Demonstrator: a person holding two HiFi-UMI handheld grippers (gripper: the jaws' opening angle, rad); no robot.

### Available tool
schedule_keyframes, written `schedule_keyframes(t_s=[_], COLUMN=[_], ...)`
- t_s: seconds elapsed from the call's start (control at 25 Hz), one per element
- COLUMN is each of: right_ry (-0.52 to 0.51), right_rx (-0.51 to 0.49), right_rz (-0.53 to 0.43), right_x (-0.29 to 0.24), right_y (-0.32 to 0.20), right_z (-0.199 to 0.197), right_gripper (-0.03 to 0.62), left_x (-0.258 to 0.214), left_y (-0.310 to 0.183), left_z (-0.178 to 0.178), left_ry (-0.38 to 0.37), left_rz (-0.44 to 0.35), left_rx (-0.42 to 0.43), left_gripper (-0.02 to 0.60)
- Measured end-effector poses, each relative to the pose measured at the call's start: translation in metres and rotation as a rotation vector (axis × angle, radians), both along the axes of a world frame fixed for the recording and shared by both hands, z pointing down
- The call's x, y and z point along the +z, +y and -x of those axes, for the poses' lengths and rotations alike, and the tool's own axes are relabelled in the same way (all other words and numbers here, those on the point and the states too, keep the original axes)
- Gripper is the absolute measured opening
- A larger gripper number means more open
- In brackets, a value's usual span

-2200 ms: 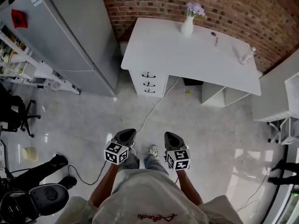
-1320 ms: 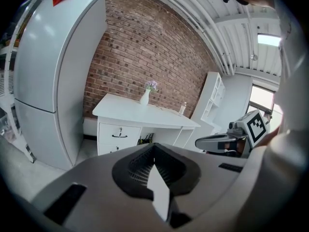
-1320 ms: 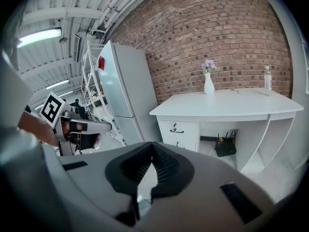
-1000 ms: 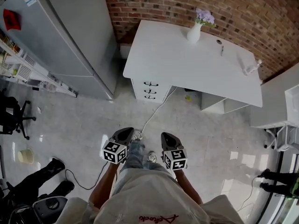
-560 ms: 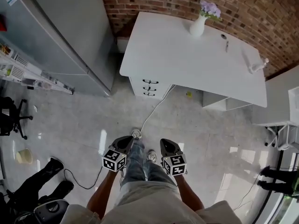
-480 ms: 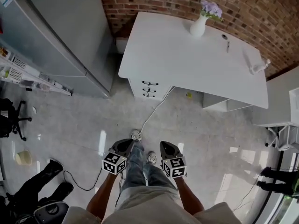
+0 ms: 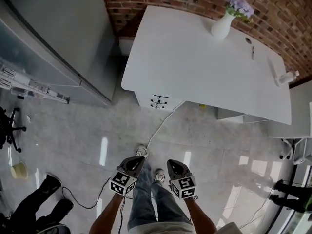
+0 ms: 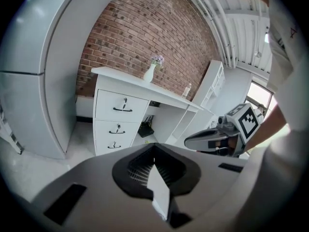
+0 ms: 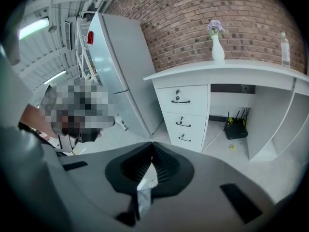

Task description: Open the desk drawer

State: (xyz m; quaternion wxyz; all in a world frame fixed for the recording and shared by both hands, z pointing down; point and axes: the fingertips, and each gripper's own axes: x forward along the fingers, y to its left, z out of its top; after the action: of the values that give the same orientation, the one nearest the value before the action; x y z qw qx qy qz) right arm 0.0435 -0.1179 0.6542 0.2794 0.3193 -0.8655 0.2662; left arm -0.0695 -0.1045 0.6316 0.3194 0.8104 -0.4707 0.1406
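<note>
The white desk [image 7: 195,62] stands against the brick wall, with a stack of three drawers [image 7: 159,102] under its left end. Each drawer front carries a dark handle: top drawer [image 8: 121,105], middle drawer [image 8: 117,129], bottom drawer [image 8: 113,144]. They show again as the top drawer [image 9: 184,98] and the lower ones in the right gripper view. All three look closed. My left gripper [image 7: 137,160] and right gripper [image 7: 173,163] hang over the floor, well short of the desk, both shut and holding nothing. From the left gripper [image 8: 154,145] I see the right gripper [image 8: 212,138] beside it. The right gripper [image 9: 152,144] faces the drawers.
A tall grey fridge [image 7: 58,28] stands left of the desk. A white cable [image 7: 157,126] runs over the floor from the desk to my feet. A vase of purple flowers [image 7: 222,25], a pen [image 7: 252,50] and a bottle [image 7: 285,77] are on the desktop. Another person's legs [image 7: 39,206] are at lower left.
I have walked closer to the desk, which now fills more of the head view. Both grippers have sunk lower, still side by side and shut.
</note>
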Motion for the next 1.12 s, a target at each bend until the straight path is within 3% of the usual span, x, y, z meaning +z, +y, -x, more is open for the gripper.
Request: schedule_keyframes(t_s=[0.36, 0.8, 0.92, 1.12], right_ry=[0.008, -0.033, -0.223, -0.928], right_rx=[0.024, 0.128, 0.254, 0.627], right_rz=[0.086, 0.156, 0.255, 0.504], right_x=[0.096, 0.145, 0.140, 0.115], right_y=[0.002, 0.001, -0.011, -0.049], right_z=[0.026, 0.030, 0.036, 0.027], right_gripper=[0.017, 0.017, 0.017, 0.017], left_x=[0.073, 0.122, 0.123, 0.121], left_y=[-0.007, -0.020, -0.025, -0.031], left_z=[0.015, 0.038, 0.037, 0.034], left_ry=[0.042, 0.045, 0.050, 0.067], left_rz=[0.059, 0.099, 0.091, 0.085], left_rx=[-0.045, -0.070, -0.068, -0.075], left_gripper=[0.012, 0.012, 0.012, 0.012])
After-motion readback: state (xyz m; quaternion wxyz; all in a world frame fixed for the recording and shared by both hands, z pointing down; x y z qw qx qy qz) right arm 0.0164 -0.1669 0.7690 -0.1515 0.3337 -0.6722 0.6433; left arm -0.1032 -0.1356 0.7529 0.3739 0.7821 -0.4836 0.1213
